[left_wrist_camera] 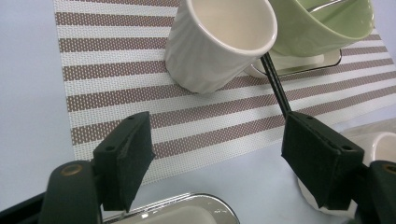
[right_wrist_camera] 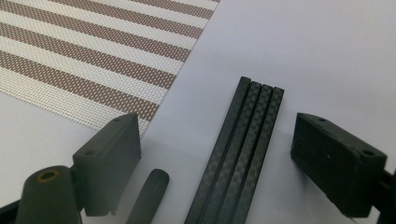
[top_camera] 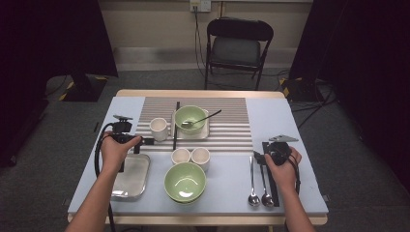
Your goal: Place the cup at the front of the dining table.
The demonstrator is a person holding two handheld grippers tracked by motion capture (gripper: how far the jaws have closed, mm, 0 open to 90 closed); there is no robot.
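Observation:
My left gripper (top_camera: pixel 141 141) is open and holds nothing, low over the table's left side, just short of the striped placemat (top_camera: pixel 227 125). In the left gripper view (left_wrist_camera: pixel 219 154) a white ribbed cup (left_wrist_camera: pixel 219 42) stands upright ahead of the jaws, apart from them. My right gripper (top_camera: pixel 259 157) is open at the table's right. In the right gripper view (right_wrist_camera: pixel 219 140) its jaws straddle a bundle of black chopsticks (right_wrist_camera: pixel 243 149) lying flat on the table, without touching them. A dark spoon handle (right_wrist_camera: pixel 149 193) lies by the left jaw.
A green bowl (top_camera: pixel 190 118) with a spoon sits on a small tray behind the cup (top_camera: pixel 158 128), beside a black chopstick pair (top_camera: pixel 176 124). Two small white cups (top_camera: pixel 181 155), a large green bowl (top_camera: pixel 184 181), a metal tray (top_camera: pixel 131 176) and two spoons (top_camera: pixel 252 181) lie nearer me.

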